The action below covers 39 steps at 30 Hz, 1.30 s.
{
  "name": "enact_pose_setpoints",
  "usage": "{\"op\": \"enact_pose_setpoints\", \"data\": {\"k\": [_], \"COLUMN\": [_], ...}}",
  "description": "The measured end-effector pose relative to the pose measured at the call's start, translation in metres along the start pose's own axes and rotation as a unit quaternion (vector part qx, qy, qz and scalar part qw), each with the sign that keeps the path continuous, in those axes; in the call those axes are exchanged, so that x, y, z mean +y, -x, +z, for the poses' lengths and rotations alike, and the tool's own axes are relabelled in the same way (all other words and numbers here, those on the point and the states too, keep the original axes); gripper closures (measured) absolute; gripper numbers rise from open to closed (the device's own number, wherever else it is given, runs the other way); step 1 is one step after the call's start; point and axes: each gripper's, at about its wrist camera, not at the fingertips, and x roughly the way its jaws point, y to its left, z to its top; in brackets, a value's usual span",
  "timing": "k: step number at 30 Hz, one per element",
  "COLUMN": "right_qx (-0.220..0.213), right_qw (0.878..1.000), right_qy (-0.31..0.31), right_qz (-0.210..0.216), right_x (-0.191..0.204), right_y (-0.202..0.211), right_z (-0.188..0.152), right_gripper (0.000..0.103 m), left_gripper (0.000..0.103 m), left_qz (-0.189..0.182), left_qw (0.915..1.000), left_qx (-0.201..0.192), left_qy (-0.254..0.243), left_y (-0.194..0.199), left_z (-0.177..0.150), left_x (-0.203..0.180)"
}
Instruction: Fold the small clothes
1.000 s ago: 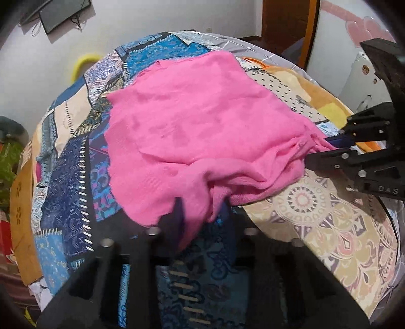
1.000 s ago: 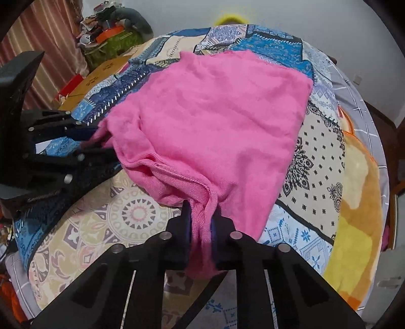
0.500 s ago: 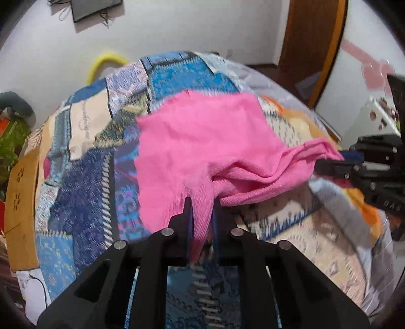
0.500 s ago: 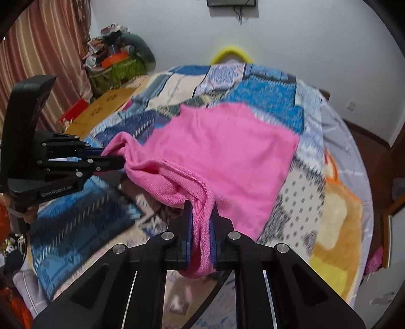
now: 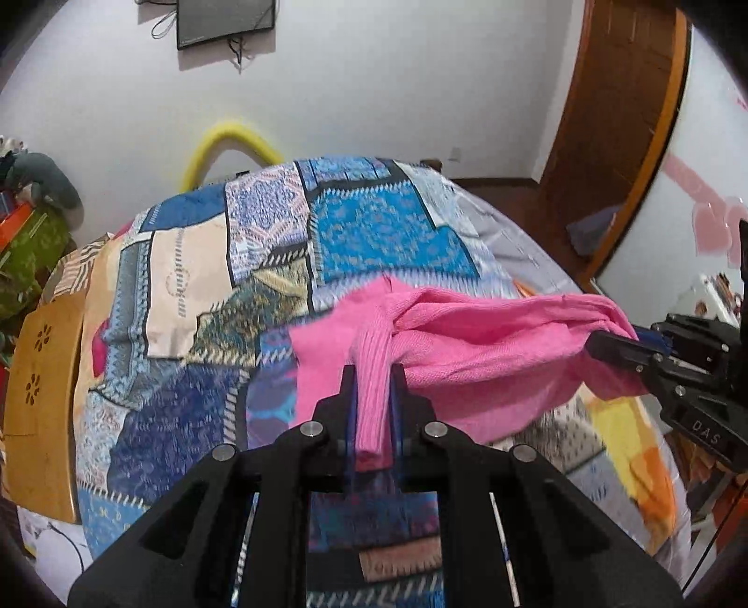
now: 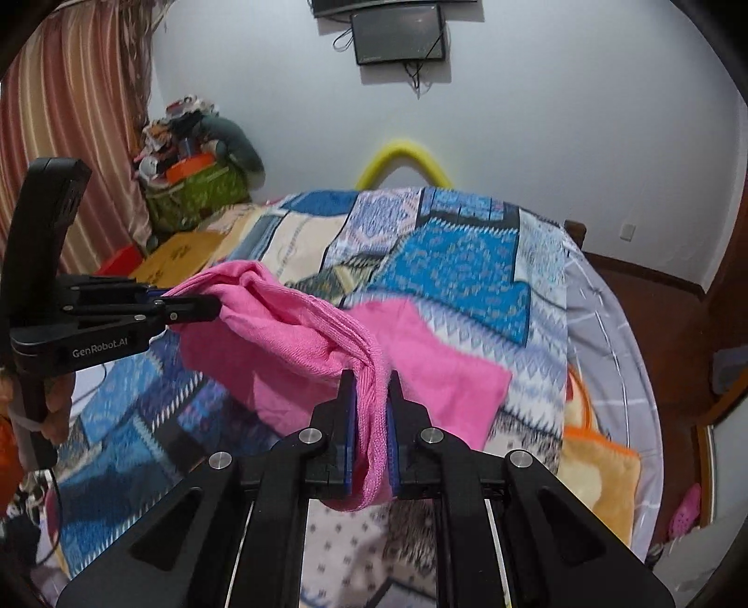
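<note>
The left black two-finger gripper [image 5: 373, 388] was clamped on a bunched edge of the bright pink knitted garment [image 5: 472, 355]; the right black two-finger gripper [image 6: 371, 397] pinched another; it hung between them, seemingly trailing onto the patchwork-quilted bed [image 5: 196, 290].

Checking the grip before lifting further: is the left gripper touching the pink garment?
Touching. The left wrist view shows the left gripper shut on a bunched edge of the pink garment.

Patchwork-patterned blue and cream bedspread [image 5: 374, 224] across the bed; curved yellow foam tube [image 5: 224, 140] against the white wall; dark wall-mounted screen [image 6: 397, 35]; striped curtain [image 6: 70, 117] at left.
</note>
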Motion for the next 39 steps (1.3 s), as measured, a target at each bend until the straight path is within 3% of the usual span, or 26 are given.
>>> {"op": "enact_pose_setpoints", "data": {"k": [7, 18, 23, 29, 31, 32, 34, 39], "right_qx": [0.007, 0.065, 0.082, 0.069, 0.066, 0.063, 0.055, 0.062], "right_qw": [1.0, 0.997, 0.995, 0.994, 0.993, 0.992, 0.992, 0.991], "right_qy": [-0.012, -0.043, -0.053, -0.08, -0.095, -0.103, -0.11, -0.12], "right_qz": [-0.005, -0.015, -0.02, -0.035, -0.032, -0.028, -0.026, -0.022], "right_x": [-0.02, -0.057, -0.07, -0.085, -0.091, -0.094, -0.096, -0.098], "right_y": [-0.034, -0.11, -0.13, -0.123, -0.115, -0.11, -0.096, -0.076], "right_z": [0.022, 0.031, 0.025, 0.025, 0.025, 0.025, 0.022, 0.008], "right_gripper": [0.094, 0.094, 0.092, 0.089, 0.073, 0.067, 0.055, 0.028], "left_gripper": [0.093, 0.093, 0.093, 0.092, 0.08, 0.063, 0.042, 0.036], "left_qz": [0.011, 0.019, 0.035, 0.052, 0.054, 0.055, 0.063, 0.048], "left_qw": [0.9999, 0.9977, 0.9962, 0.9948, 0.994, 0.9936, 0.9932, 0.9911], "left_qx": [0.001, 0.059, 0.072, 0.076, 0.083, 0.086, 0.084, 0.107], "left_qy": [0.006, 0.027, 0.035, 0.044, 0.047, 0.049, 0.051, 0.063], "left_y": [-0.032, -0.123, -0.143, -0.144, -0.142, -0.14, -0.135, -0.127], "left_z": [0.031, 0.053, 0.056, 0.049, 0.045, 0.042, 0.036, 0.021], "left_x": [0.01, 0.031, 0.044, 0.057, 0.061, 0.063, 0.065, 0.069]}}
